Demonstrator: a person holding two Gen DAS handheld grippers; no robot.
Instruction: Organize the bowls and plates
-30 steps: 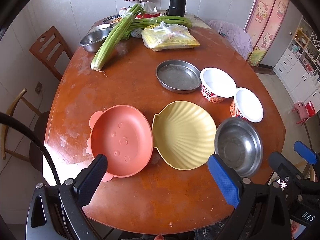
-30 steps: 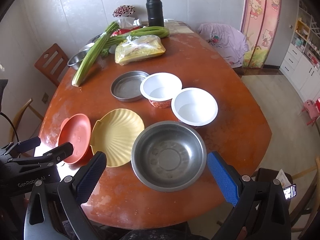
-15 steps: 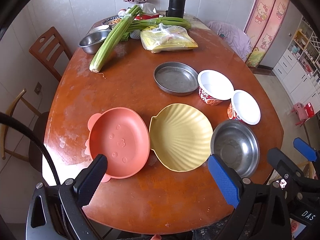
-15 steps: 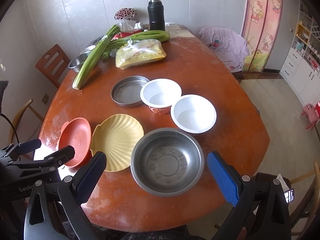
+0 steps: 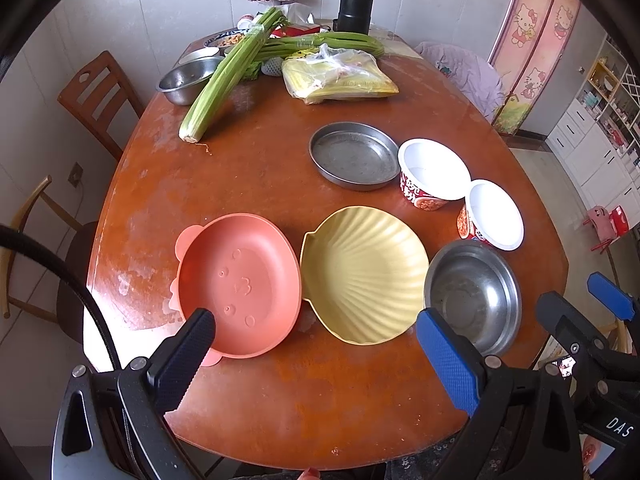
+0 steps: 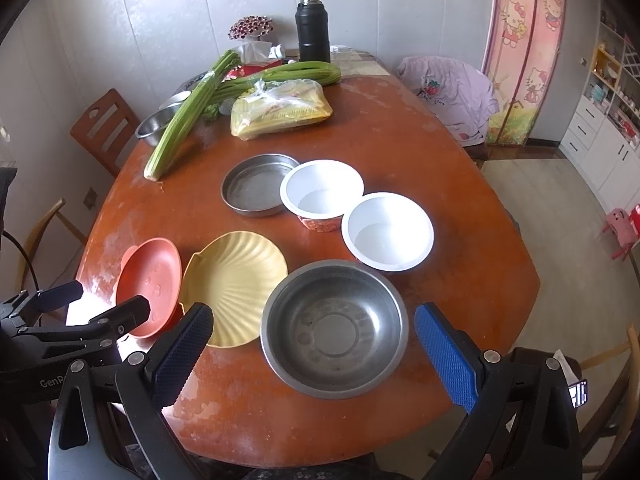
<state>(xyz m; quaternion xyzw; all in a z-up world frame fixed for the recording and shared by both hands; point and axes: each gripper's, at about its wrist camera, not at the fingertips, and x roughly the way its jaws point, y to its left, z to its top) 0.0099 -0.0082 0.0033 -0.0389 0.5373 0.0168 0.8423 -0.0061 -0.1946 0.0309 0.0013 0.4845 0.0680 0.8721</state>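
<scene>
Both tongs hang spread wide, empty. The right tongs (image 6: 314, 350) sit squarely over the steel bowl (image 6: 334, 330). The left tongs (image 5: 316, 344) are nearer the pink plate (image 5: 240, 292) beside it.

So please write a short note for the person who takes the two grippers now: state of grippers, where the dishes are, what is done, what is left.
Left gripper: open, empty, above the near table edge in front of the pink plate.
Right gripper: open, empty, in front of the steel bowl.
Near row, left to right: pink plate, yellow shell plate, steel bowl.
Behind: steel pan and two white bowls, side by side.
Done: nothing stacked yet; every dish lies separate.
Left: all of the sorting of plates and bowls.
</scene>
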